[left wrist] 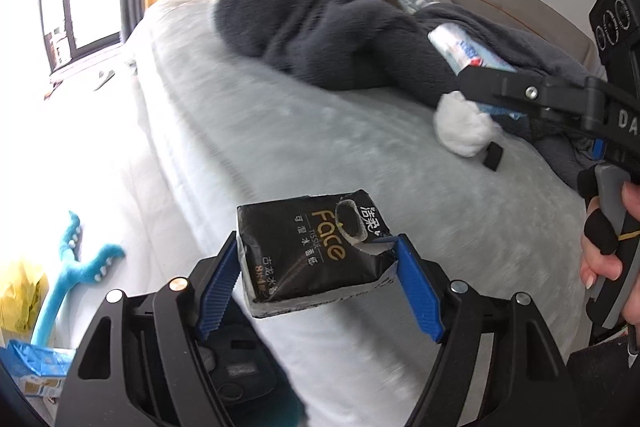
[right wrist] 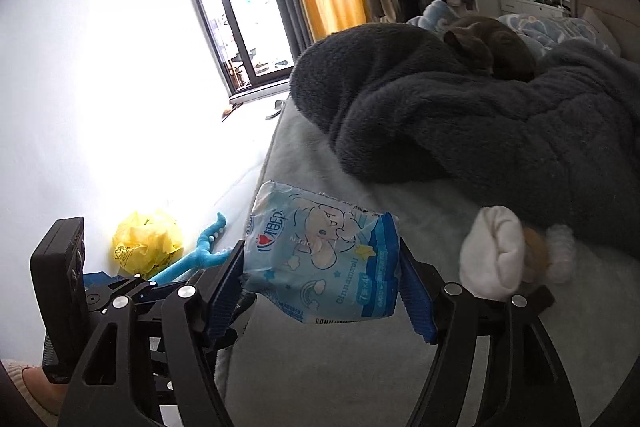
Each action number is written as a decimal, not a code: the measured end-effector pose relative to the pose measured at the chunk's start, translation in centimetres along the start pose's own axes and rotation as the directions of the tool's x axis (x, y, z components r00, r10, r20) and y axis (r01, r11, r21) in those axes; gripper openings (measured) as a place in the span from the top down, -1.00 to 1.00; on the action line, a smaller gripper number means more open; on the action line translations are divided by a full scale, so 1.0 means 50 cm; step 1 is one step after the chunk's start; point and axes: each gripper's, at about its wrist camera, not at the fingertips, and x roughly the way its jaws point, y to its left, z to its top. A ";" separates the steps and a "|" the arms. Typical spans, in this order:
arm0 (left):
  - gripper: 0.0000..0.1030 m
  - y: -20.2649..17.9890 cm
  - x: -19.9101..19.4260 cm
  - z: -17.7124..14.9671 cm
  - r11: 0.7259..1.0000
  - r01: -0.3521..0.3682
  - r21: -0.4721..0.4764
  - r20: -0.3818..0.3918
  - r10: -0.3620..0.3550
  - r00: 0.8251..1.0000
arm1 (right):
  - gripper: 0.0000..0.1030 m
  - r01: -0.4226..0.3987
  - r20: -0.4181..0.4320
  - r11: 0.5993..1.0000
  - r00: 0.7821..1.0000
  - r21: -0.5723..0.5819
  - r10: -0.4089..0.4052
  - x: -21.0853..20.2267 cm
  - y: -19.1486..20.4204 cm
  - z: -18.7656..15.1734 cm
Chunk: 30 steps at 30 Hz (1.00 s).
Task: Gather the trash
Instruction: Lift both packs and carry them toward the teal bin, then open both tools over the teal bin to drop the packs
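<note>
Black tissue pack (left wrist: 312, 251), lower centre of left wrist view: gold "Face", small "TISSUE" beside it, white Chinese characters too small to read surely. Letters "DA" in white on the black gripper body (left wrist: 624, 119) at right edge, cut off by the frame. Blue-white tissue pack (right wrist: 324, 259), centre of right wrist view: "Cinnamoroll" along lower part, "OPEN" printed mirrored near top, red heart logo with Chinese brand characters, barcode at bottom edge.

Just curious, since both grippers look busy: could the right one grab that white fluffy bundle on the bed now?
Probably not: the right gripper is already clamped on a blue tissue pack, though the white bundle lies unobstructed beside it.
</note>
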 end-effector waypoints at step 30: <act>-0.51 0.318 0.053 -0.186 0.952 -0.120 -0.281 -0.389 0.001 0.921 | -0.39 -0.150 -0.206 0.979 0.971 -0.141 0.119 0.207 0.301 -0.057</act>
